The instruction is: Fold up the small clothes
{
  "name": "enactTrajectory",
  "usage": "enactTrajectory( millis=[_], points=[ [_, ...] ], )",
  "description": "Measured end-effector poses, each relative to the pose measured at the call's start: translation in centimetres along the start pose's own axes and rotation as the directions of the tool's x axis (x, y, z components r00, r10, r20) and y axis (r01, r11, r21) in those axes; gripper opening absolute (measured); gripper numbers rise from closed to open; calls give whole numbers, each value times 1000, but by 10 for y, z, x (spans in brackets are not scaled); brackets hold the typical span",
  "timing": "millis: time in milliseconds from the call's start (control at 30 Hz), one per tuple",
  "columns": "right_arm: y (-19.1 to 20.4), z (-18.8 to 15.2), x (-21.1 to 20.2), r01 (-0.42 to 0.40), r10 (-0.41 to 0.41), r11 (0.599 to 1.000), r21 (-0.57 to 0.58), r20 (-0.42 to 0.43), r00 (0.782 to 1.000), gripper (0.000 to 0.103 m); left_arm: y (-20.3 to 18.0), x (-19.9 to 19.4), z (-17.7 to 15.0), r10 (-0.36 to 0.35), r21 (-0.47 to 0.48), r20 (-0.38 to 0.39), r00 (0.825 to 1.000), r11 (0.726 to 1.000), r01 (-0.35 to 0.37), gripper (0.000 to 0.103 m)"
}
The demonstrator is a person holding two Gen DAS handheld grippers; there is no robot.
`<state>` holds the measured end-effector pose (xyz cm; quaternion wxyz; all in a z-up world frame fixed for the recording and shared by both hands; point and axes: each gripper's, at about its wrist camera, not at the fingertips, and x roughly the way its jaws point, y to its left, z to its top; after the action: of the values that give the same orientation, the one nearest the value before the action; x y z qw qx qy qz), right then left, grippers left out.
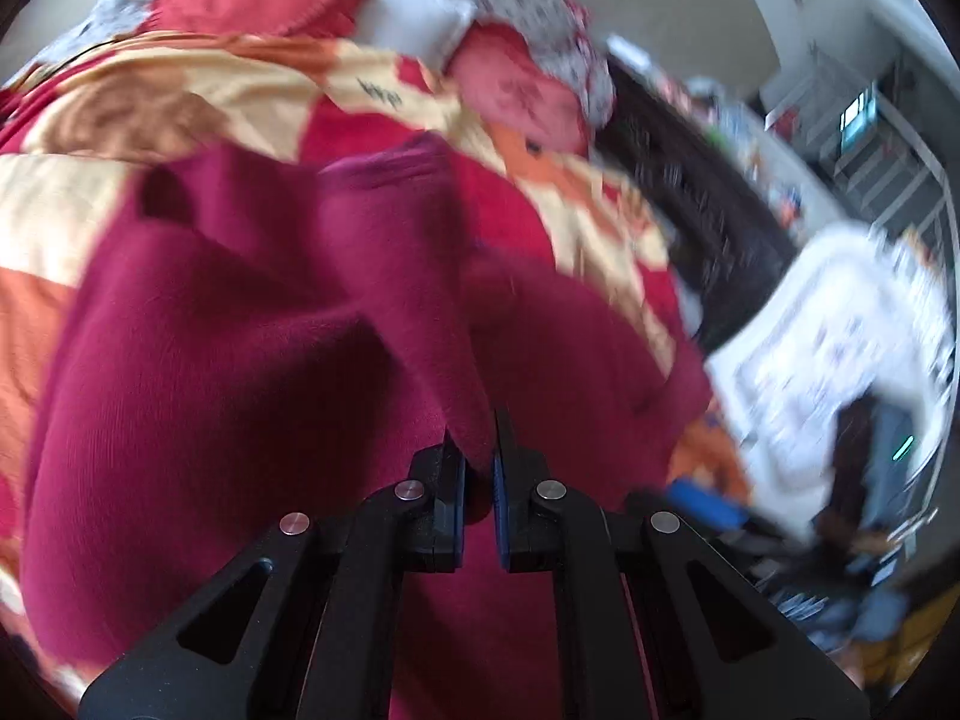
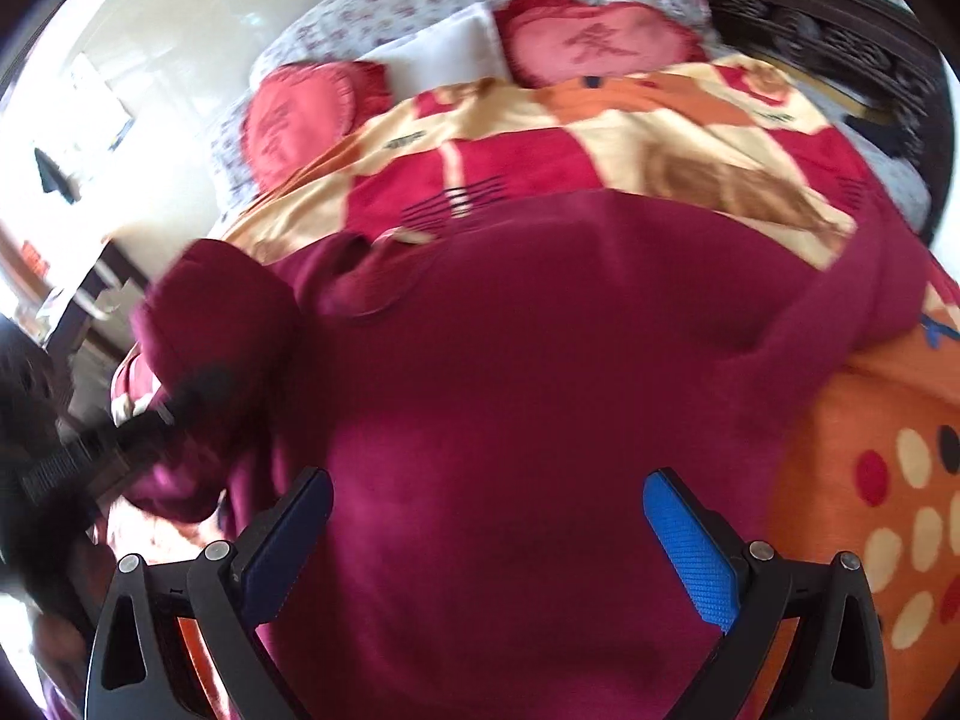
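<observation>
A dark red knit sweater (image 1: 240, 372) lies on a patterned red, cream and orange bedspread (image 1: 180, 96). My left gripper (image 1: 478, 450) is shut on a fold of the sweater, which rises in a ridge from the jaws. In the right wrist view the sweater (image 2: 510, 360) fills the middle, one sleeve bunched at the left. My right gripper (image 2: 487, 534) is open and empty, its blue pads spread over the sweater's lower part. The left gripper (image 2: 120, 426) shows blurred at the left edge, on the sleeve.
Red round cushions (image 2: 300, 114) and a white pillow (image 2: 444, 54) lie at the bed's head. A dark carved bed frame (image 2: 828, 36) runs at the right. An orange spotted cushion (image 2: 888, 480) sits at the right. A cluttered white table (image 1: 840, 330) stands beside the bed.
</observation>
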<state>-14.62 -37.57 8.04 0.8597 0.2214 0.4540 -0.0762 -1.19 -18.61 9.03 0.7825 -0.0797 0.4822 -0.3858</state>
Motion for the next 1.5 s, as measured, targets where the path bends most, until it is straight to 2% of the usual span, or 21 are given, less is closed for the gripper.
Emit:
enactTrajectory(
  millis=[67, 133, 200, 233, 300, 367, 433, 500, 600, 667, 700, 767, 800, 833, 900, 1000, 1067, 1200, 1333, 1400, 1500],
  points=[
    [-11, 2, -1, 9, -9, 1000, 22, -7, 1000, 103, -13, 18, -9, -5, 39, -74, 997, 999, 8, 8],
    [-20, 2, -2, 21, -21, 999, 35, -8, 1000, 103, -16, 23, -14, 5, 75, -121, 993, 997, 4, 14],
    [-25, 2, -3, 22, -22, 999, 42, -6, 1000, 103, -23, 18, -19, 16, 114, -133, 991, 993, -1, 32],
    [-27, 2, -4, 21, -21, 999, 43, -4, 1000, 103, -26, 12, -21, 12, 126, -131, 991, 992, 4, 37],
    [-30, 5, -7, 20, -20, 999, 43, 7, 1000, 103, -25, -9, -25, 3, 141, -99, 995, 990, 11, 53],
    [-31, 8, -10, 12, -14, 999, 48, 23, 1000, 103, -23, -31, -28, 10, 154, -64, 998, 988, 0, 64],
    [-32, 11, -8, -2, 0, 999, 55, 32, 999, 103, -13, -53, -31, 31, 155, -37, 999, 988, -25, 64],
    [-29, 15, -2, -3, 2, 999, 43, 25, 1000, 103, 3, -72, -33, 86, 147, -7, 996, 986, -84, 64],
    [-16, 24, 11, -12, 13, 999, -40, 24, 1000, 103, 34, -92, -33, 190, 115, 38, 981, 974, -193, 64],
    [-7, 32, 18, 10, -4, 995, -101, 52, 999, 102, 51, -96, -37, 235, 75, 39, 971, 968, -238, 64],
    [-2, 36, 23, 21, -12, 991, -134, 72, 997, 98, 62, -100, -39, 246, 46, 33, 969, 968, -247, 64],
    [5, 45, 36, 47, -32, 982, -185, 83, 996, 87, 79, -102, -42, 249, -26, 24, 968, 968, -248, 64],
    [8, 48, 44, 54, -41, 976, -209, 68, 997, 74, 87, -104, -45, 247, -52, 19, 969, 968, -246, 64],
    [10, 50, 52, 43, -33, 973, -229, 49, 998, 54, 92, -104, -47, 243, -75, 12, 970, 968, -241, 64],
    [11, 49, 62, 48, -38, 967, -249, 43, 998, 49, 97, -103, -49, 243, -93, 7, 970, 966, -241, 64],
    [10, 49, 50, 40, -13, 965, -259, 104, 994, 8, 99, -104, -49, 244, -110, 17, 970, 964, -241, 64],
    [6, 52, 37, 6, 24, 970, -244, 121, 992, 8, 97, -103, -45, 246, -120, 31, 969, 963, -241, 64],
    [1, 63, 5, 57, -4, 968, -246, 211, 977, 8, 91, -98, -38, 244, -119, 51, 968, 964, -237, 64],
    [-22, 80, -13, 154, -103, 972, -179, 267, 958, 8, 87, -87, -37, 244, -107, 31, 969, 965, -240, 64],
    [-39, 86, -9, 196, -157, 971, -137, 251, 955, 8, 86, -81, -39, 252, -97, 15, 968, 963, -250, 64],
    [-56, 86, 14, 301, -274, 946, -121, 198, 941, 8, 88, -72, -43, 263, -98, -15, 965, 960, -264, 64]
  ],
)
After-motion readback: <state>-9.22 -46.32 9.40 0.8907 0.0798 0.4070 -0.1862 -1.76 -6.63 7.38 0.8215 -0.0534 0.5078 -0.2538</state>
